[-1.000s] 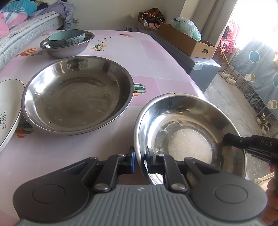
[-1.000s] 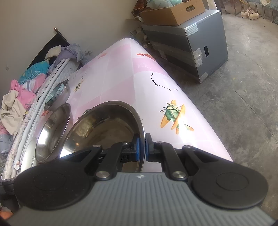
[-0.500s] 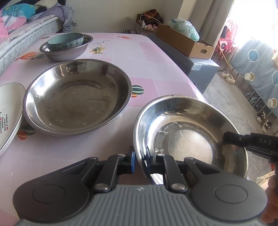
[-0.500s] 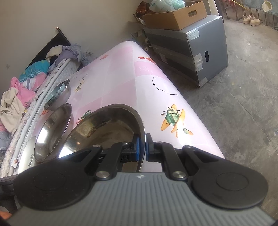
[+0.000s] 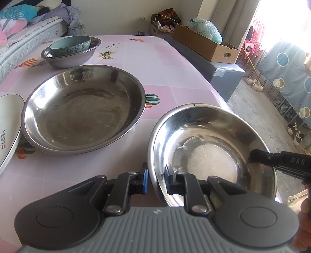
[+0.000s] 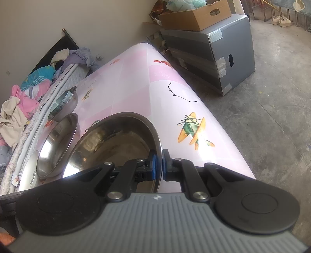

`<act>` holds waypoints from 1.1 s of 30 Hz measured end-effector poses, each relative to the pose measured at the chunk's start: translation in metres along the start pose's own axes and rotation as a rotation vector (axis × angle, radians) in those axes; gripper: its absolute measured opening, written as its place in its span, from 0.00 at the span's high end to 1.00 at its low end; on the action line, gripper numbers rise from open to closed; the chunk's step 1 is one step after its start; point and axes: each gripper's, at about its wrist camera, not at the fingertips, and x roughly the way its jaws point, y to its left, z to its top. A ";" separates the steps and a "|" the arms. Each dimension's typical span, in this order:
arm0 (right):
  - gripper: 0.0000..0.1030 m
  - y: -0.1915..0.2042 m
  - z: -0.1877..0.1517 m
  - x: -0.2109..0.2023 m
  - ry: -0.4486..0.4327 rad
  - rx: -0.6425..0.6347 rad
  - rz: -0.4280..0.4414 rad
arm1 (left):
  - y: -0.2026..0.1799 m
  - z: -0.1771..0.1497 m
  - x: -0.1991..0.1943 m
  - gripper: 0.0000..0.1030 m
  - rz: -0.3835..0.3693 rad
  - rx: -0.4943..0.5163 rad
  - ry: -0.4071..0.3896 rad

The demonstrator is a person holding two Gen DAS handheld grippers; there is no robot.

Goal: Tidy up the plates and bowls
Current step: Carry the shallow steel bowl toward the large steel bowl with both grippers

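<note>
Landmark: the small steel bowl [image 5: 211, 153], sitting at the near right corner of the pink table [image 5: 171, 64], tilted a bit toward the table edge.

Left gripper [image 5: 155, 180]: jaws straddle the bowl's near-left rim, one blue pad outside, the other finger inside. Jaws are opening just now; there's a visible gap btwn the outer pad and the rim, so no real pinch on that side.

Right gripper [image 6: 159, 165]: pressed tight on the same bowl's rim [image 6: 158, 148], w/ one pad inside and one outside, metal edge sandwiched btwn them. In the left wrist view its black finger [image 5: 272, 158] reaches in over the bowl's right wall. Part of a hand [image 5: 305, 220] shows at the frame's right edge, below that finger.

Other dishes, relative to the small bowl:
- Large steel bowl [image 5: 83, 109] just to its left, flat on the table, rims close but apart.
- White plate [image 5: 8, 126] further left, its edge overlapping the large bowl's far-left rim; partly cut off by the frame.
- Farther back and left, a medium steel bowl [image 5: 72, 56] w/ a teal bowl [image 5: 70, 45] nested inside.

Beyond the table to the right of the small bowl: grey cabinet [image 6: 219, 56] w/ a cardboard box [image 6: 196, 15] on top. Bed w/ piled clothes [image 6: 25, 97] runs along the table's left side.
</note>
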 end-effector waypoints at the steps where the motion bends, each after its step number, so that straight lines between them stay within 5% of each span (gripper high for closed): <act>1: 0.95 0.000 0.000 0.000 0.000 0.001 0.000 | 0.000 0.000 0.000 0.84 0.001 0.000 -0.002; 33: 0.92 0.001 -0.001 -0.009 -0.025 -0.011 -0.011 | -0.008 -0.002 -0.005 0.84 0.010 0.027 -0.025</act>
